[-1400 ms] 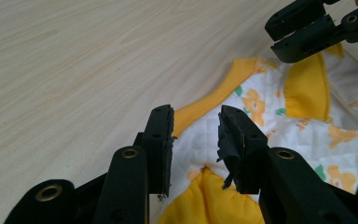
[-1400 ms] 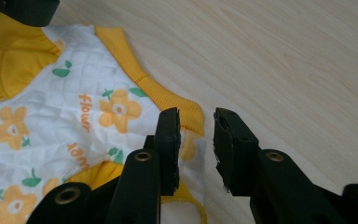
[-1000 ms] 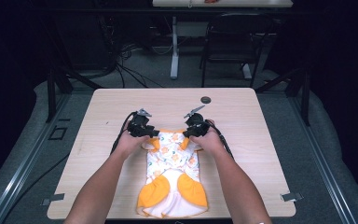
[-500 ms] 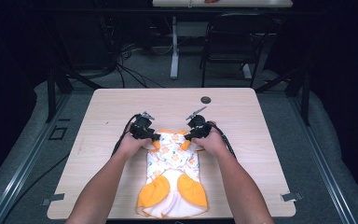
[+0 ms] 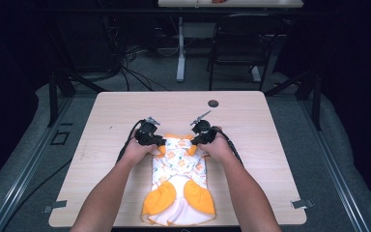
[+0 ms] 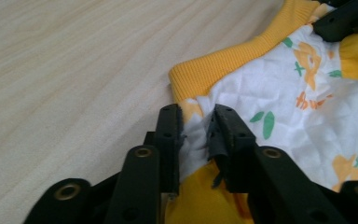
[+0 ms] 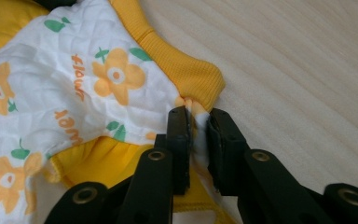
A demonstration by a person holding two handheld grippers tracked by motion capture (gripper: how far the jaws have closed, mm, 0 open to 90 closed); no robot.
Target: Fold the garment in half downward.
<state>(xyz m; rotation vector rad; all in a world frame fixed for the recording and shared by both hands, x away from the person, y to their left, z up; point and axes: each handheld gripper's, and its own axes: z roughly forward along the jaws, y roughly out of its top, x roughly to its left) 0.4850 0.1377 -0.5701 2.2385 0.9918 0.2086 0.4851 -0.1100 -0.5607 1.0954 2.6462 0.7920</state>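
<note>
Garment [image 5: 178, 181]: we read "flower", perhaps, printed in orange.
Left gripper [image 6: 198, 122]: jaws just closed, pinching its fabric.
Right gripper [image 7: 197, 122]: likewise pinching.

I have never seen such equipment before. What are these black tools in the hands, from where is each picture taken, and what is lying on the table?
No robot works here: a person holds a hand tool with a two-jaw claw in each hand. The high view looks down on the wooden table from above the person's side. The other two pictures come from small cameras riding on the tools, each looking along its own black jaws.

On the table lies a small quilted garment, white with orange flowers and yellow trim. A small dark round thing lies near the far edge.

The left claw and the right claw have just been closing, and each now pinches a fold of the garment near its ribbed yellow band.
</note>
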